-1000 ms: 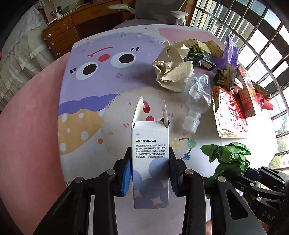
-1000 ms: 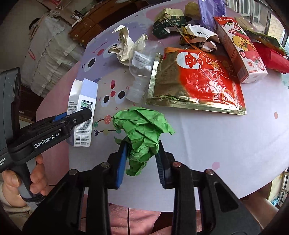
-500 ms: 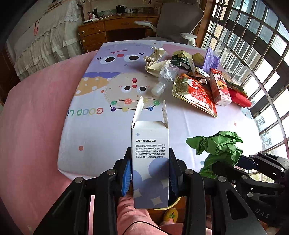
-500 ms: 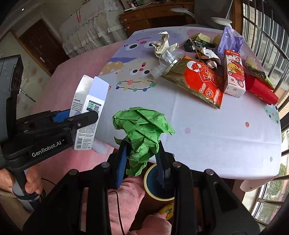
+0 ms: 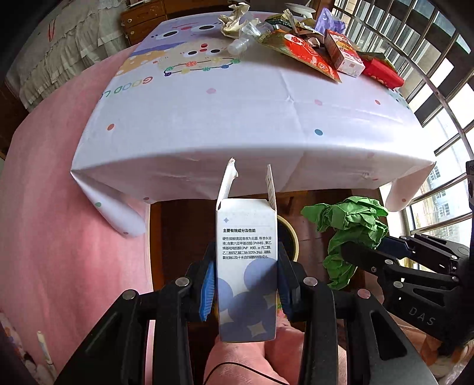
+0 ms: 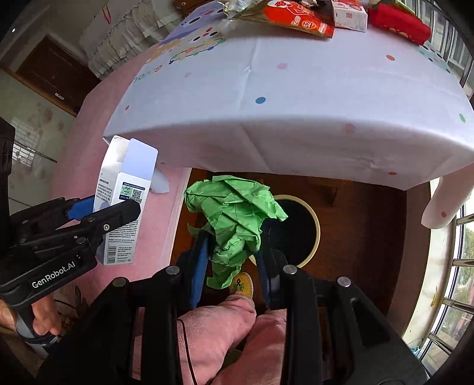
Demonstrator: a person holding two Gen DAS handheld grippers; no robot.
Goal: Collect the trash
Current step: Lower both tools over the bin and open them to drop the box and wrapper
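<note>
My left gripper is shut on a white and blue carton with its top flaps open; the carton and left gripper also appear at the left of the right wrist view. My right gripper is shut on a crumpled green paper ball, seen too at the right of the left wrist view as the green paper ball. Both are held off the table's near edge, above a round bin with a cream rim on the floor. The bin is mostly hidden behind the carton.
The table with a white cartoon cloth stretches ahead. At its far end lie a red foil pouch, a small juice box, a red packet, a clear bottle and crumpled beige paper. A person's pink-clad knees sit below. Window bars stand at right.
Both grippers have pulled back from over the table and dropped below its near edge, each still holding its item. The floor bin now sits beneath them.
</note>
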